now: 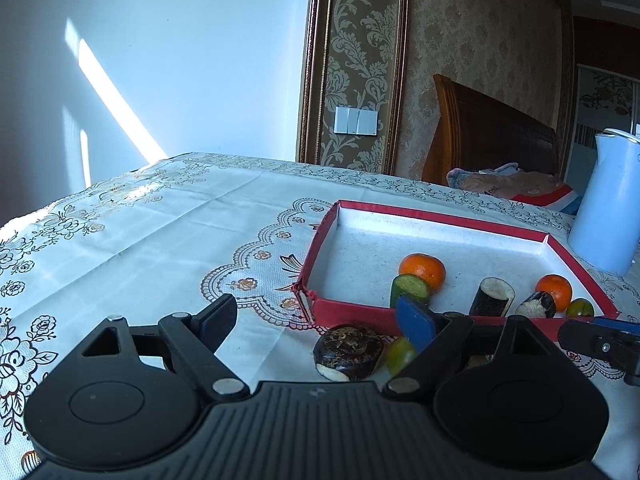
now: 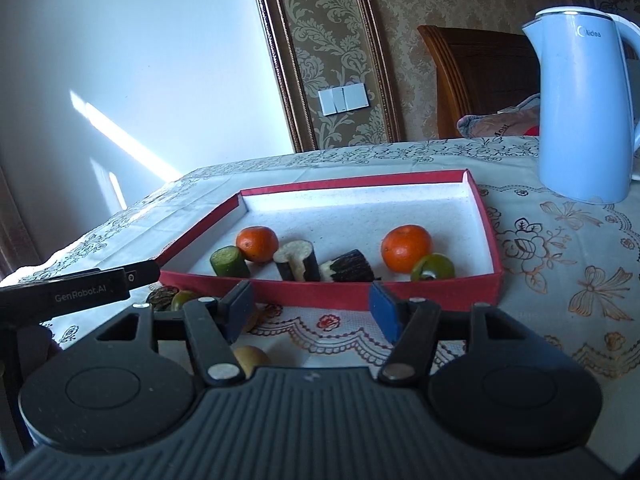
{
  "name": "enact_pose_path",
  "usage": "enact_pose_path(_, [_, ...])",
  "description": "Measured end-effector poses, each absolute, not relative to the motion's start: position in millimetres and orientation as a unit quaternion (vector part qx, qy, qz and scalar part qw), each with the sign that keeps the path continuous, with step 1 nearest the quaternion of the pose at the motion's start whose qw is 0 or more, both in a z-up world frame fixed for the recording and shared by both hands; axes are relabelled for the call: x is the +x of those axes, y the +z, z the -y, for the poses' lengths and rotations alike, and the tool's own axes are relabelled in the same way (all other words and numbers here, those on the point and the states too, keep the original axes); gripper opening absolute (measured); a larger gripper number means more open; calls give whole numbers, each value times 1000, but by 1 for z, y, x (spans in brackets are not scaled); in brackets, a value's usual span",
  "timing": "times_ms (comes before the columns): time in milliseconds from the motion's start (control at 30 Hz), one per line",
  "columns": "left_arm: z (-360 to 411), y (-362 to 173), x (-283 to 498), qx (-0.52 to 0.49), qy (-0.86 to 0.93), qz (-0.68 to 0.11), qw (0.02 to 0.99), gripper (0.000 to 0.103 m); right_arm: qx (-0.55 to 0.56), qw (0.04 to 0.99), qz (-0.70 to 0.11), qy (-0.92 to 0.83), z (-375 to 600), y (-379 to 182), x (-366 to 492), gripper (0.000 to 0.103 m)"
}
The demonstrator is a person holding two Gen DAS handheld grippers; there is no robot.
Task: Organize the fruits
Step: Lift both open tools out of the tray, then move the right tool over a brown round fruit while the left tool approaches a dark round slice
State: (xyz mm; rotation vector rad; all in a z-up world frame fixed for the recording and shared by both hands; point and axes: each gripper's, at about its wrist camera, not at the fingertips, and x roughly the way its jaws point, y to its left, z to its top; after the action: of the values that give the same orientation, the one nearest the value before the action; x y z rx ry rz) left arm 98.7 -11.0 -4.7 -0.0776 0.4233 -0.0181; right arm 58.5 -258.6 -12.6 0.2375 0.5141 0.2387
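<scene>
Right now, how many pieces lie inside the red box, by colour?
Inside the box:
oranges: 2
green pieces: 2
dark pieces: 2
Total: 6

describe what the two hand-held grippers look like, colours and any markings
Both are matte black plastic: a ribbed central body, two round discs at its sides, and linkage arms with silver rivets. The left hand-held gripper and right hand-held gripper carry blue finger pads. The left one's side reads "GenRobot.AI" in the right wrist view.
</scene>
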Motion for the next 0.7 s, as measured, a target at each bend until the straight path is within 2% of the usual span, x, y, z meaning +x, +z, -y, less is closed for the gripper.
enact_pose_path(333, [-12, -10, 91, -65, -11, -229, 971, 87, 55, 944, -285, 156, 225, -15, 48, 59])
enact_pose_path(433, [-15, -12, 92, -74, -15, -238, 968, 87, 56, 939, -300, 160, 224, -17, 51, 46])
enact_pose_path(700, [-18, -17, 96, -86, -17, -254, 963, 87, 43, 934, -311, 167, 219, -21, 54, 47])
